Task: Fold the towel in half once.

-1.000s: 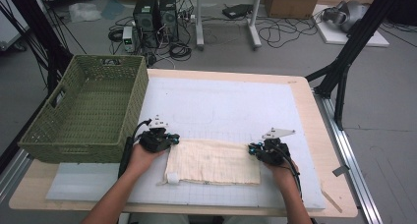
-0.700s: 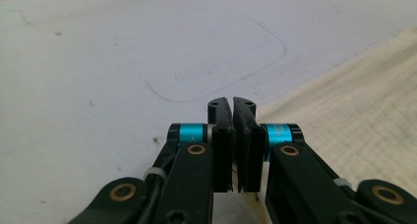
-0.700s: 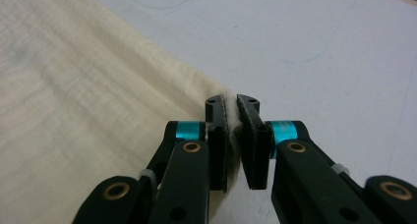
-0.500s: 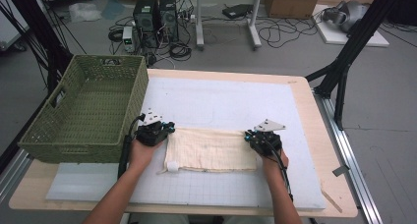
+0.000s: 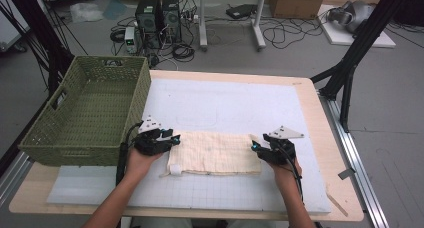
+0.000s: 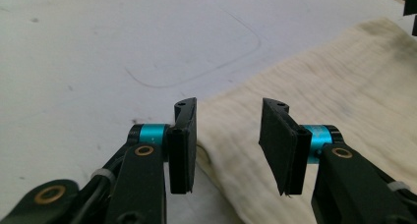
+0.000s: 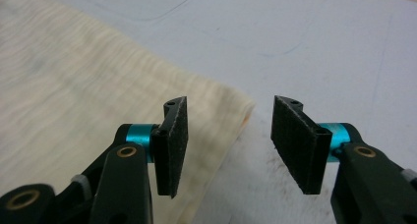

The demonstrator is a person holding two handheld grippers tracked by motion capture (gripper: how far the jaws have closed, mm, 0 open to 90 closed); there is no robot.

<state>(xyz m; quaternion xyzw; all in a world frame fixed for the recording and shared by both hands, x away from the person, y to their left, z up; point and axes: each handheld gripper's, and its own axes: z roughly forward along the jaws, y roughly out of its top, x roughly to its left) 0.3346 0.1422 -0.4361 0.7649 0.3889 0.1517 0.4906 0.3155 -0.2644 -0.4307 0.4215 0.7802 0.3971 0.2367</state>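
Cream cloth (image 5: pixel 215 153) lies folded flat on the white mat (image 5: pixel 225 108) near the front of the bench (image 5: pixel 310 88), between the two grippers. Left gripper (image 5: pixel 167 139) sits at the cloth's left end, right gripper (image 5: pixel 256 147) at its right end, both low over the mat.

Left gripper view: fingers (image 6: pixel 183 145) stand apart w/ a clear gap, having just been opening. The cloth's (image 6: pixel 319 86) corner lies under and between them; pads not pressing on it.

Right gripper view: fingers (image 7: pixel 172 145) likewise parted, having just been opening. Cloth (image 7: pixel 74 86) edge runs below the left finger and its corner ends in the gap; nothing pinched. Bare mat under the right finger.

A small tab shows at the cloth's front left corner in the high view, prob. a label (image 5: pixel 175 170), too small to be sure.

Green woven basket (image 5: pixel 85 113) stands on the bench's left side, just beside the left gripper, apart from the cloth.
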